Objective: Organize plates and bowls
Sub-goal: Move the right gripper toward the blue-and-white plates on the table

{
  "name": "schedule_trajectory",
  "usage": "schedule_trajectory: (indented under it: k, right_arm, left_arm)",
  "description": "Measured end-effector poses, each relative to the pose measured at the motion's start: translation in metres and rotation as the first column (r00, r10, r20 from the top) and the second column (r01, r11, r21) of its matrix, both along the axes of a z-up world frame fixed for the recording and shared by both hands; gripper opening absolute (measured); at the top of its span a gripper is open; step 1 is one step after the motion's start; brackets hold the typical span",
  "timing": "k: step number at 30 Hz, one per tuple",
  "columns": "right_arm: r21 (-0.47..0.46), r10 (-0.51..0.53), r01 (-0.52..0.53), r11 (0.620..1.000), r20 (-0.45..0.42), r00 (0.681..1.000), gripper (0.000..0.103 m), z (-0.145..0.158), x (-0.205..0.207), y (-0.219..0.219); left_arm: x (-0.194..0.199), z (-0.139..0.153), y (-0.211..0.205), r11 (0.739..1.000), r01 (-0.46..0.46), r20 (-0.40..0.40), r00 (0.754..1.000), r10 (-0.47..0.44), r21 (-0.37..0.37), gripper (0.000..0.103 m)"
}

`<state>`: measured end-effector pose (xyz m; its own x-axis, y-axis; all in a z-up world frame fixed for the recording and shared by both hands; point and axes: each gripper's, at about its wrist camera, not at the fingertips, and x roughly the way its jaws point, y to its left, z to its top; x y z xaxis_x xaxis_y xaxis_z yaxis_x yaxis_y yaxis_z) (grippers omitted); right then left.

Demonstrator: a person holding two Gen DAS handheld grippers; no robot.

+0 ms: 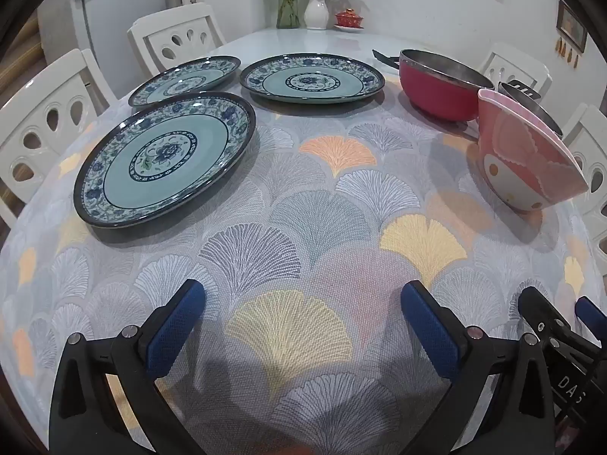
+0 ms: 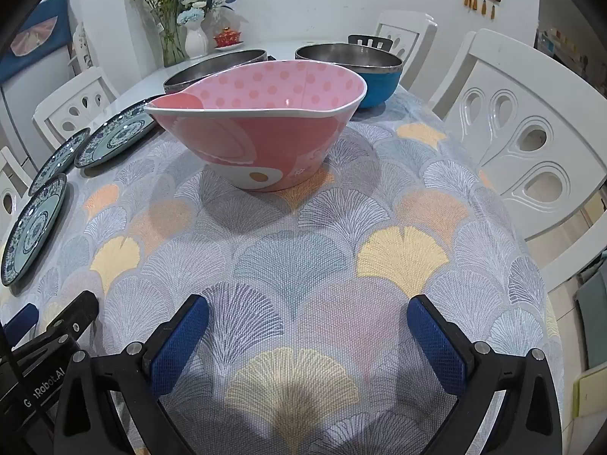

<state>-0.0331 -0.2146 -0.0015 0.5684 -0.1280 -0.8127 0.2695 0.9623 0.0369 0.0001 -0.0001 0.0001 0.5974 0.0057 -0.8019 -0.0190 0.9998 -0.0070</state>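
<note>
Three blue-green patterned plates lie apart on the tablecloth in the left wrist view: a near one [image 1: 163, 159], a far left one [image 1: 186, 79] and a far middle one [image 1: 311, 79]. A pink cartoon bowl [image 1: 527, 159] stands at the right, and it sits ahead of my right gripper [image 2: 307, 337] in the right wrist view [image 2: 258, 121]. Behind it stand a red steel-lined bowl [image 1: 440, 87] and a blue steel-lined bowl [image 2: 353, 72]. My left gripper [image 1: 303, 326] is open and empty over the cloth. My right gripper is open and empty too.
White chairs [image 2: 523, 132] ring the table. Vases with flowers [image 1: 315, 7] and a small red lidded cup [image 1: 349, 19] stand at the far end. A black object [image 1: 383, 57] lies behind the red bowl. The fan-patterned cloth [image 1: 303, 227] covers the near table.
</note>
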Motion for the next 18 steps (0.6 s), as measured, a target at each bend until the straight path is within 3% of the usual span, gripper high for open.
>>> schedule_trajectory:
  k: [3,7,10,14,18]
  right_arm:
    - [0.003,0.009,-0.009,1.0,-0.003,1.0,0.103,0.0,-0.001,0.0]
    - [0.027,0.079,-0.078,0.997,-0.054,0.995,0.103,0.003,-0.008,0.001]
    - [0.059,0.127,-0.12,0.991,-0.121,0.984,0.103,0.005,-0.014,0.001]
    - [0.071,0.132,-0.118,0.99,-0.241,0.961,0.103,0.006,-0.024,0.015]
    - [0.117,0.186,-0.155,0.981,-0.345,0.92,0.102,0.017,-0.021,0.046]
  left_arm:
    - [0.004,0.001,0.002,1.0,0.019,-0.046,0.999,-0.019,-0.001,0.103]
    - [-0.002,0.005,0.008,0.993,0.114,-0.144,0.983,-0.115,-0.017,0.103]
    - [-0.019,0.009,0.015,0.996,0.089,-0.193,0.977,-0.091,-0.016,0.102]
    - [-0.042,0.029,0.042,0.999,0.041,-0.182,0.982,-0.046,-0.031,0.102]
    - [-0.058,0.066,0.073,0.999,0.022,-0.112,0.993,-0.019,0.024,0.102]
